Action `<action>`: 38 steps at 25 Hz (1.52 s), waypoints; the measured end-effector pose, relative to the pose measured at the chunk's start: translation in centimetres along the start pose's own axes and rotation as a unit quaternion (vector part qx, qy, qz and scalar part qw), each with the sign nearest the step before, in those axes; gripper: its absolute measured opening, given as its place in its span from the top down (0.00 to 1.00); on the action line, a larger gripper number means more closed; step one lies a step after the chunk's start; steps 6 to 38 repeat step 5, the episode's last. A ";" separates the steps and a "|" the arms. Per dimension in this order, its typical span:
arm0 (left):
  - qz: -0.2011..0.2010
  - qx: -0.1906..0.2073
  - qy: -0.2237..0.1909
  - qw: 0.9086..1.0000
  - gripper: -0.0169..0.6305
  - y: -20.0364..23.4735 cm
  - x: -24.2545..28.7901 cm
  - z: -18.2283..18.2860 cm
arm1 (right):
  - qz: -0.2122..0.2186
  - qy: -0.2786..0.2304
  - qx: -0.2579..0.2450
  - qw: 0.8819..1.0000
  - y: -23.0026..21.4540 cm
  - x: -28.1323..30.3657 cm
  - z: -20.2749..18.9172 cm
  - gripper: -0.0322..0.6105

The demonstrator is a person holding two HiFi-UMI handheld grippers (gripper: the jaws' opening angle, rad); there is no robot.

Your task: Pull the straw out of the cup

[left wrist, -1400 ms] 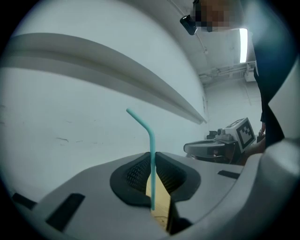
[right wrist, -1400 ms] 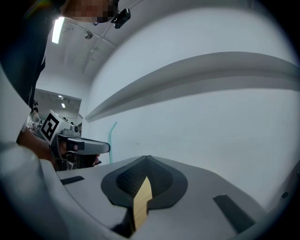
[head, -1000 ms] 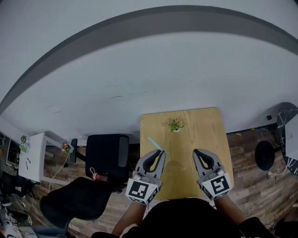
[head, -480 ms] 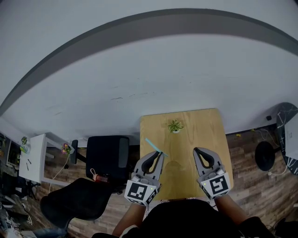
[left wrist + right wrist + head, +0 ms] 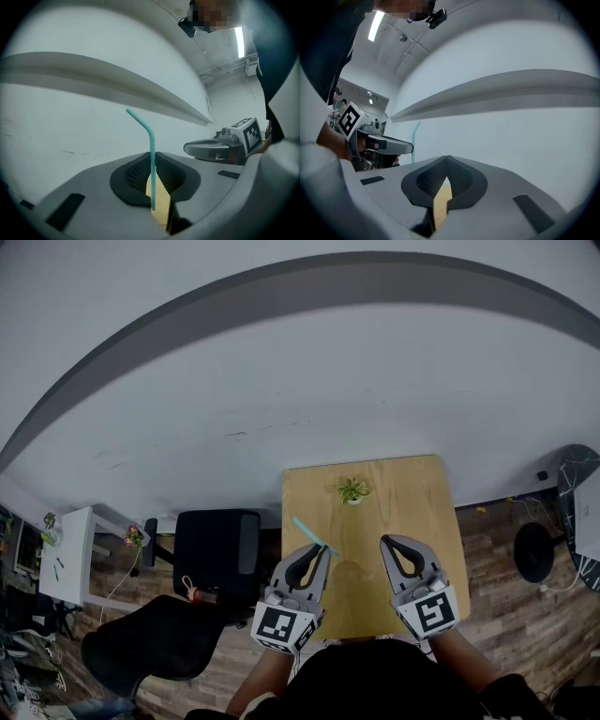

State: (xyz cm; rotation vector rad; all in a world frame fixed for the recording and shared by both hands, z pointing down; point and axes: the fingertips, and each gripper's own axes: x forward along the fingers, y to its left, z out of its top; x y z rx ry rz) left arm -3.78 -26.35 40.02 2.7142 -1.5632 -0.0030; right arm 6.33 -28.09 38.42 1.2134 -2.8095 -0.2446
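Note:
A teal bendy straw [image 5: 309,532] sticks up and to the left from the tips of my left gripper [image 5: 325,547]. In the left gripper view the jaws of that gripper [image 5: 152,157] are shut on the straw [image 5: 151,154], whose bent top leans left. The right gripper view shows the straw [image 5: 414,140] upright past the left gripper [image 5: 379,145]. My right gripper [image 5: 384,542] hovers over the wooden table [image 5: 412,512], apart from the straw. Its tips [image 5: 447,159] meet with nothing between them. I cannot make out a cup for certain.
A small potted plant [image 5: 353,491] stands at the far middle of the table. A black office chair [image 5: 217,554] sits left of the table, with a white shelf [image 5: 66,559] further left. A round black base [image 5: 534,552] rests on the floor at right.
My right gripper has shifted a little to the left, toward the middle of the table. The left gripper has stayed put with the straw in it.

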 end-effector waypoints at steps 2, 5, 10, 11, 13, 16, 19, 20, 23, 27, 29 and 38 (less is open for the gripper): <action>0.001 -0.001 0.003 1.000 0.90 0.1 0.0 -0.4 | 0.001 -0.001 -0.001 1.000 0.0 -0.1 0.0 0.92; 0.005 -0.012 0.006 1.000 0.90 0.0 0.0 -0.7 | 0.001 -0.001 0.000 1.000 0.0 -0.2 -0.2 0.92; 0.005 -0.012 0.006 1.000 0.90 0.0 0.0 -0.7 | 0.001 -0.001 0.000 1.000 0.0 -0.2 -0.2 0.92; 0.005 -0.012 0.006 1.000 0.90 0.0 0.0 -0.7 | 0.001 -0.001 0.000 1.000 0.0 -0.2 -0.2 0.92; 0.005 -0.012 0.006 1.000 0.90 0.0 0.0 -0.7 | 0.001 -0.001 0.000 1.000 0.0 -0.2 -0.2 0.92; 0.005 -0.012 0.006 1.000 0.90 0.0 0.0 -0.7 | 0.001 -0.001 0.000 1.000 0.0 -0.2 -0.2 0.92; 0.005 -0.012 0.006 1.000 0.90 0.0 0.0 -0.7 | 0.001 -0.001 0.000 1.000 0.0 -0.2 -0.2 0.92; 0.005 -0.012 0.006 1.000 0.90 0.0 0.0 -0.7 | 0.001 -0.001 0.000 1.000 0.0 -0.2 -0.2 0.92; 0.005 -0.012 0.006 1.000 0.90 0.0 0.0 -0.7 | 0.001 -0.001 0.000 1.000 0.0 -0.2 -0.2 0.92; 0.005 -0.012 0.006 1.000 0.90 0.0 0.0 -0.7 | 0.001 -0.001 0.000 1.000 0.0 -0.2 -0.2 0.92; 0.005 -0.012 0.006 1.000 0.90 0.0 0.0 -0.7 | 0.001 -0.001 0.000 1.000 0.0 -0.2 -0.2 0.92; 0.005 -0.012 0.006 1.000 0.90 0.0 0.0 -0.7 | 0.001 -0.001 0.000 1.000 0.0 -0.2 -0.2 0.92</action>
